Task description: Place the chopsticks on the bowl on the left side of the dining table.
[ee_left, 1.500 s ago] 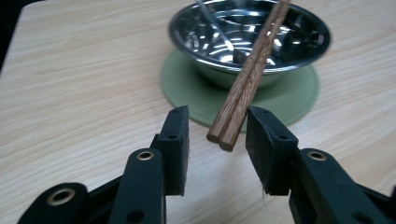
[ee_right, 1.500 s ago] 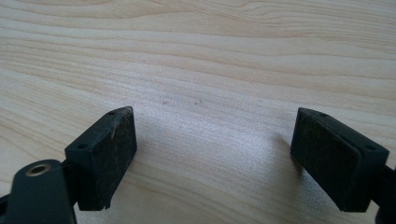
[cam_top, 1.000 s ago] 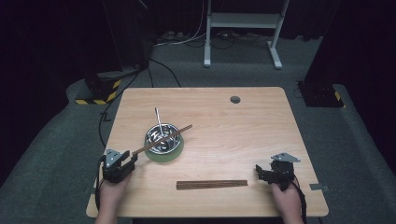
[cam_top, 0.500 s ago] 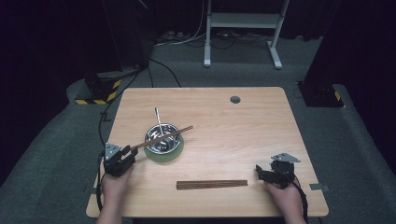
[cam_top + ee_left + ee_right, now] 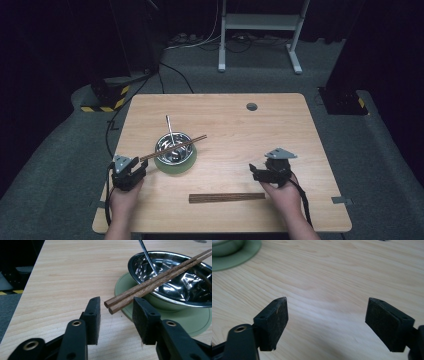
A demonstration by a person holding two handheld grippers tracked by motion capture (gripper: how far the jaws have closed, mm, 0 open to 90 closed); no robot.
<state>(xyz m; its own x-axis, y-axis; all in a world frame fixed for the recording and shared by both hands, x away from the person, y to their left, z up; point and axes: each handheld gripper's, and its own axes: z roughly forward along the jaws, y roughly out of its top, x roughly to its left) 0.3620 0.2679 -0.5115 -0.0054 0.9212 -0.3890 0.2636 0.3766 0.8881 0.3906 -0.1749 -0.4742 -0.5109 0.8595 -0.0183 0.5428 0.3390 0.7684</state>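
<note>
Two tools are working a wooden tabletop (image 5: pixel 280 130): left tool (image 5: pixel 141 166) at lower left, right tool (image 5: pixel 254 172) near the flat chopstick pair (image 5: pixel 227 198). Left tool's view: jaws are hanging released around the bowl-propped chopsticks (image 5: pixel 140 287); centring before squeezing seems wise. Right tool's (image 5: pixel 325 322) view: jaws, closing slightly, are gaping empty.

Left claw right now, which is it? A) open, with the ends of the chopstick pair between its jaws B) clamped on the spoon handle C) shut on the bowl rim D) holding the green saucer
A: in the left gripper view the left claw stands open, and the chopstick pair resting across the steel bowl ends between the jaws, clear of both pads.
</note>
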